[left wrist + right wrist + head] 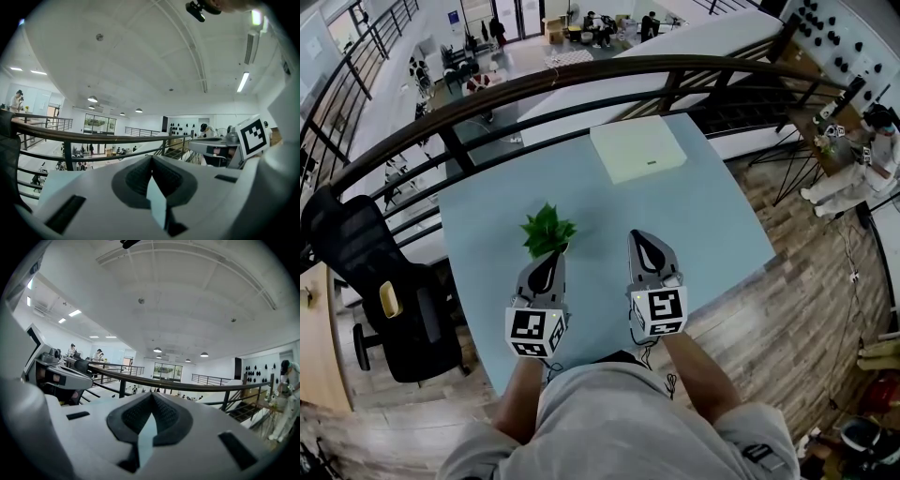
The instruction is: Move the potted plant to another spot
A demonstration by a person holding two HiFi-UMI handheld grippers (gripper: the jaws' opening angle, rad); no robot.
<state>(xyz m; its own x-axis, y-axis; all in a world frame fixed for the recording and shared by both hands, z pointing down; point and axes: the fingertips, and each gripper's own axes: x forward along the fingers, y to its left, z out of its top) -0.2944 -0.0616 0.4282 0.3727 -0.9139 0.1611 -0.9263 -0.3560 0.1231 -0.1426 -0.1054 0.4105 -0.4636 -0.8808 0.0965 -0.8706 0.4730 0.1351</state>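
Pale blue and smooth, the table (712,225) stands on a mezzanine floored in wood planks (806,291), seen from steeply above. At its near edge the person's two forearms reach forward, each hand holding a grey plastic gripper with a black-and-white marker cube at its back.

The left gripper (551,259) lies nearly level, and its tapered nose points away from the person. In the left gripper view its two ribbed dark pads (136,177) meet at the tips (152,158), closed with nothing between them. The right gripper (643,236) lies parallel to it, a little further forward and well apart. Its own view shows the same: jaws pressed together at the tips (152,394) and empty.

The potted plant (547,230) stands on the table just beyond the left gripper's nose, left of the right gripper and on the left half of the table. It stands upright, its long axis vertical, so from above it shows as a rosette of serrated, bright green leaves spreading outward. The leaves hide nearly all of the pot. The head view does not show whether the gripper's nose touches it.

Further back, near the far edge, lies a flat, cream-white box (637,148), square with rounded corners and matte, well apart from the plant. A black office chair (384,281) stands left of the table. Beyond the far edge runs a dark metal railing (581,77) with a rounded top rail, and past it lies an open hall below.
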